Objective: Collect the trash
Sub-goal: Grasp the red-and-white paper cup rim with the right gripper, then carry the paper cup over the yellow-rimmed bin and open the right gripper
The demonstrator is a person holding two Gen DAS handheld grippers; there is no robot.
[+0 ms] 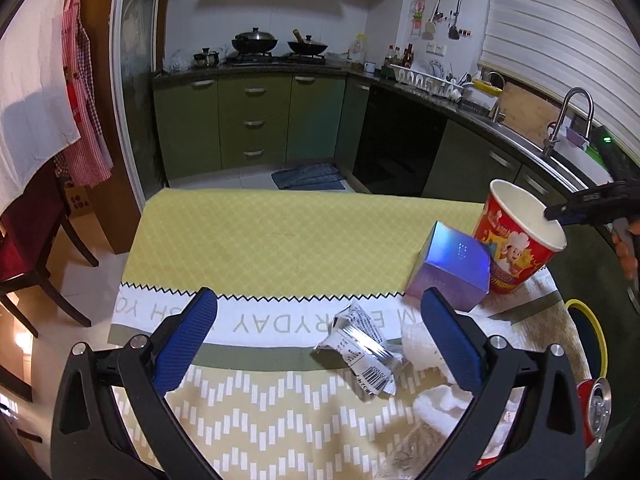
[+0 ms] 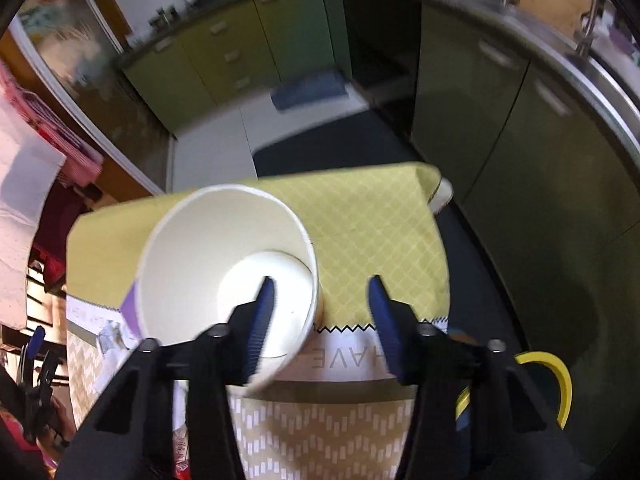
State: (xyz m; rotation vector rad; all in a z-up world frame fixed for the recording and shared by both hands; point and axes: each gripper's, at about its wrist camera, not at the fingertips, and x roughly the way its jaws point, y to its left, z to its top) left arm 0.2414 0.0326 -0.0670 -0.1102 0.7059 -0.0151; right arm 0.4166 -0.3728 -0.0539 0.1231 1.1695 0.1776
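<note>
Your right gripper (image 2: 322, 292) straddles the paper cup (image 2: 228, 264) rim, jaws spread, not pinching. Cup sits just behind the purple box (image 1: 450, 270). Left gripper (image 1: 320, 320) spread, empty, over the wrapper (image 1: 360, 344).

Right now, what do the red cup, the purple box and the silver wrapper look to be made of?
Red cup: paper or card, with a matte white inside and a rolled rim.
Purple box: probably cardboard with an iridescent foil finish, shifting from blue to lilac.
Silver wrapper: thin metallised film, crinkled and shiny, with a printed barcode.
</note>
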